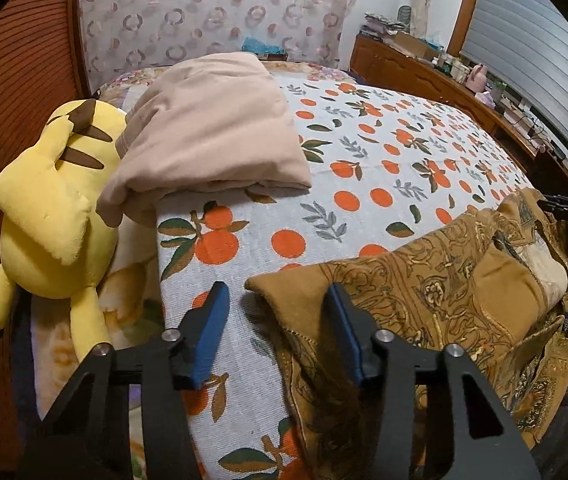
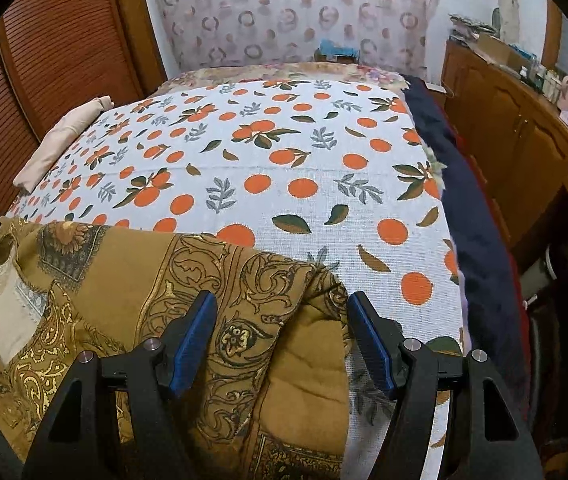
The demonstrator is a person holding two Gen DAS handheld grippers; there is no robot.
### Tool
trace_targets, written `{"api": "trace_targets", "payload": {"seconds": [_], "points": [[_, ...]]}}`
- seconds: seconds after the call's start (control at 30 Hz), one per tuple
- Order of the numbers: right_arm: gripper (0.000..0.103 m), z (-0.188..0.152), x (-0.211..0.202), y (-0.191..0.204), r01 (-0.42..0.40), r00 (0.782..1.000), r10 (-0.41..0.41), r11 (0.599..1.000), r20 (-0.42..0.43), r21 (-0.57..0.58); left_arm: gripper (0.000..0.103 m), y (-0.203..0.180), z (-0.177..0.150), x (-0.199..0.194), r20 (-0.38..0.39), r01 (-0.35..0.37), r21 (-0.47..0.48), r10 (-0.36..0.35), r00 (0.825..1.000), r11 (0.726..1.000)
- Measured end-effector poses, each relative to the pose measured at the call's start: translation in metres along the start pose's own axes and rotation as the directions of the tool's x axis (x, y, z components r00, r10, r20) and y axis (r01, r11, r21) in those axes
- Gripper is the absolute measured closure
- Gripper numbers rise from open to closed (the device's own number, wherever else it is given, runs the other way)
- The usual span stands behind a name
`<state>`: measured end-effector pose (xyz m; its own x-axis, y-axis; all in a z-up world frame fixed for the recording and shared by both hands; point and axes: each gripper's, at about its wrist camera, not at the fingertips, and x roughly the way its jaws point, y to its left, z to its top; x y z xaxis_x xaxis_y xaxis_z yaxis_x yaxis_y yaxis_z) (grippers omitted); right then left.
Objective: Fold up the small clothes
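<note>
Brown patterned garment between both open tools, on orange-print bedspread

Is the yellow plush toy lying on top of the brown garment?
No, the yellow plush toy lies at the bed's left edge, apart from the brown garment.

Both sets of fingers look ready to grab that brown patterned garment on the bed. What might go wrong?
The brown garment lies bunched, so the right gripper may pinch several layers. The left gripper straddles only a sleeve tip, which might slip out. The garment overhangs the bed edge and could slide off.
</note>
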<state>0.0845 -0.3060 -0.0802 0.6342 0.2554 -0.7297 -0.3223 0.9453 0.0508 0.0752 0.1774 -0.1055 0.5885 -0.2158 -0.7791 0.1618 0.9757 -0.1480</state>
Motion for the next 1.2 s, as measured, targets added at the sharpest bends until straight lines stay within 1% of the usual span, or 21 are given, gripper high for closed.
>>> {"api": "trace_targets", "payload": {"seconds": [0.13,0.2,0.23,0.3,0.43,0.47,0.5,0.53,0.57,0.6,0.63,0.67,0.7,0.73,0.77,0.83,0.93,1.0,1.1,1.13,1.2], "points": [[0.033,0.002,0.004,0.005,0.025,1.0,-0.025,1.0,-0.011,-0.009,0.053,-0.001,0.0,0.0,-0.001,-0.007,0.002,0.007,1.0,1.0],[0.033,0.004,0.005,0.005,0.061,0.998,-0.061,0.998,-0.008,-0.012,0.053,-0.002,0.0,0.0,-0.002,-0.01,0.004,0.01,1.0,1.0],[0.033,0.004,0.005,0.004,0.065,0.998,-0.065,0.998,-0.003,-0.007,0.053,-0.002,0.0,0.0,-0.001,-0.009,0.004,0.009,1.0,1.0],[0.031,0.006,0.007,-0.001,0.08,0.997,-0.08,0.997,0.002,0.011,0.053,-0.002,0.0,0.0,0.002,-0.007,0.002,0.007,1.0,1.0],[0.03,0.006,0.011,-0.005,0.051,0.999,-0.052,0.998,0.003,0.043,0.055,-0.002,0.0,0.0,0.005,-0.004,0.005,0.004,1.0,1.0],[0.031,0.005,0.012,-0.003,0.05,0.999,-0.05,0.998,0.006,0.034,0.056,-0.002,0.0,0.0,0.004,-0.006,0.005,0.006,1.0,1.0],[0.031,0.004,0.012,-0.002,0.058,0.998,-0.058,0.998,0.006,0.024,0.06,-0.003,0.0,0.0,0.001,-0.005,0.006,0.005,1.0,1.0],[0.036,0.003,0.013,0.0,0.067,0.998,-0.067,0.998,0.006,0.018,0.069,-0.003,0.0,0.0,-0.001,0.002,0.006,-0.002,1.0,1.0],[0.048,0.002,0.012,0.002,0.066,0.998,-0.066,0.998,0.009,0.013,0.073,-0.003,0.001,0.0,-0.003,0.005,0.006,-0.005,1.0,1.0],[0.055,0.001,0.011,0.007,0.051,0.999,-0.051,0.999,0.014,-0.001,0.082,-0.003,0.001,0.0,-0.006,0.02,0.004,-0.02,1.0,1.0],[0.068,0.0,0.01,0.01,0.045,0.999,-0.044,0.999,0.013,-0.014,0.092,-0.004,0.001,0.001,-0.01,0.043,0.005,-0.043,0.999,0.999],[0.079,-0.001,0.01,0.015,0.035,0.999,-0.035,0.999,0.01,-0.028,0.093,-0.006,0.0,0.002,-0.014,0.056,0.007,-0.056,0.998,0.998],[0.083,-0.001,0.009,0.018,0.03,0.999,-0.03,0.999,0.011,-0.035,0.095,-0.008,0.0,0.002,-0.014,0.05,0.013,-0.05,0.999,0.999],[0.091,-0.002,0.008,0.021,0.044,0.999,-0.043,0.998,0.019,-0.037,0.096,-0.01,0.0,0.001,-0.014,0.047,0.02,-0.047,0.999,0.999],[0.093,-0.002,0.007,0.024,0.045,0.999,-0.044,0.998,0.023,-0.04,0.096,-0.012,0.001,-0.001,-0.009,0.048,0.024,-0.048,0.999,0.999],[0.095,-0.001,0.0,0.028,0.053,0.998,-0.05,0.997,0.045,-0.056,0.097,-0.015,0.002,-0.011,0.023,0.062,0.025,-0.062,0.998,0.998],[0.096,0.002,-0.025,0.036,0.06,0.992,-0.052,0.996,0.114,-0.068,0.097,-0.02,0.007,-0.034,0.09,0.086,0.03,-0.088,0.992,0.996],[0.096,0.005,-0.045,0.037,0.041,0.987,-0.031,0.997,0.16,-0.059,0.097,-0.026,0.014,-0.052,0.138,0.077,0.046,-0.083,0.987,0.996],[0.096,0.012,-0.071,0.042,0.05,0.98,-0.032,0.995,0.196,-0.084,0.097,-0.034,0.027,-0.077,0.207,0.088,0.069,-0.101,0.973,0.994],[0.096,0.015,-0.079,0.045,0.054,0.977,-0.033,0.994,0.21,-0.094,0.097,-0.039,0.032,-0.089,0.237,0.089,0.08,-0.106,0.966,0.993],[0.097,0.016,-0.104,0.047,0.06,0.967,-0.03,0.992,0.254,-0.11,0.097,-0.046,0.04,-0.104,0.279,0.092,0.098,-0.116,0.953,0.991]]}}
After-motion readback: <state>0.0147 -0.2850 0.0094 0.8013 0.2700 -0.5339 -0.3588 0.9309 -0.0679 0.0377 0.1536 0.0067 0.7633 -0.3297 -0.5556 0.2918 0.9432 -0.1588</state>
